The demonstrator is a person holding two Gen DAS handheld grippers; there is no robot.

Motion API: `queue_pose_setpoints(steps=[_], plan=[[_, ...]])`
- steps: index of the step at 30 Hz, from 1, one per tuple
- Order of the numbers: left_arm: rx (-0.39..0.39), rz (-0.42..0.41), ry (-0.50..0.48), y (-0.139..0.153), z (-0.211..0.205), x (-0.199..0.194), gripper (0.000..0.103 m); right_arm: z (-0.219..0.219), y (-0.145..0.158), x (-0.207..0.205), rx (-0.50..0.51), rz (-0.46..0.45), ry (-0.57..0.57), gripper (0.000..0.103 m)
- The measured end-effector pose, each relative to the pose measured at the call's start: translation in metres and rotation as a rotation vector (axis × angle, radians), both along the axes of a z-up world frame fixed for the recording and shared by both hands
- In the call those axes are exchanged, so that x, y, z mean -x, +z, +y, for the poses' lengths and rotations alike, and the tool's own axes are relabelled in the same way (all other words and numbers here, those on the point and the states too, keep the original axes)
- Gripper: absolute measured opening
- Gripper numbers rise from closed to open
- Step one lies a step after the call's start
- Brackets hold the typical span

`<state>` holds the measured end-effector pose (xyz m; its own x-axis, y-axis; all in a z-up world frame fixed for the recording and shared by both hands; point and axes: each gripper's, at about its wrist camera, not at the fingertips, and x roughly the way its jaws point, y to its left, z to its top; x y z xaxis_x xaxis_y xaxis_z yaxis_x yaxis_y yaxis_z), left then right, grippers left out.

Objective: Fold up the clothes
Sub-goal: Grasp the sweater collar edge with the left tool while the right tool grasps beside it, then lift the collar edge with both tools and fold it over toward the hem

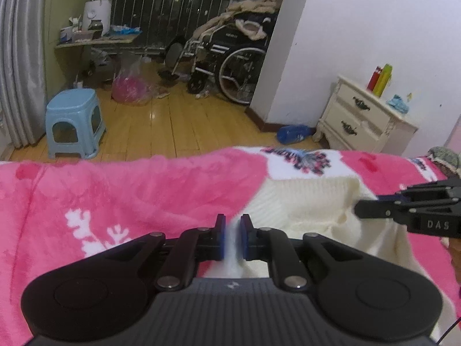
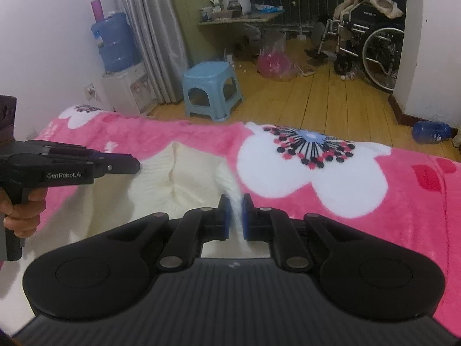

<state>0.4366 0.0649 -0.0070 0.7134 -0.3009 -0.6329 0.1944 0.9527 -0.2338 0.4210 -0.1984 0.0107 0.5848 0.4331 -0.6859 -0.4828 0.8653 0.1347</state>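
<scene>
The left gripper (image 1: pixel 232 238) is pinching a fold of the cream knit (image 1: pixel 311 201) between its blue pads (image 1: pixel 221 239), and the cloth rises up through the narrow gap. The right gripper (image 2: pixel 236 216) does the same on the other side, with a white strip of knit running down between its pads (image 2: pixel 245 219). Each gripper also shows in the other's view, coming in from the edge with its fingers drawn close together on the knit's side.

The knit (image 2: pixel 184 170) lies on the pink flowered blanket (image 2: pixel 374 201) that covers the bed, between the two grippers, bunched and creased in the middle. Its far edge sits short of the blanket's big white flower (image 2: pixel 314 167). A hand (image 2: pixel 21 213) grips the left tool's handle at the frame edge.

Beyond the bed are a wooden floor, a blue stool (image 2: pixel 211 90), a wheelchair (image 1: pixel 227 57) and a white nightstand (image 1: pixel 366 115).

I judge this to be a mid-fold carry, with both corners held. The risks:
- Each pinch takes only a thin bit of loose knit, so a quick pull could slip it free.
- The fleecy blanket may drag on the knit and skew the fold.
- If the grippers move unevenly, the middle slack could crease rather than lie flat.
</scene>
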Motion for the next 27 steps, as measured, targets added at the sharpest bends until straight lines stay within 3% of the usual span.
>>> queue_pose_setpoints(steps=[13,27], plan=[[0.052,-0.076,-0.083,0.052,0.003,0.062,0.01,-0.001,0.04,0.057,-0.051,-0.05,-0.009,0.006],[0.09,-0.1,-0.184,0.078,0.024,0.165,0.009,0.013,0.071,0.164,-0.032,-0.046,0.016,0.006]])
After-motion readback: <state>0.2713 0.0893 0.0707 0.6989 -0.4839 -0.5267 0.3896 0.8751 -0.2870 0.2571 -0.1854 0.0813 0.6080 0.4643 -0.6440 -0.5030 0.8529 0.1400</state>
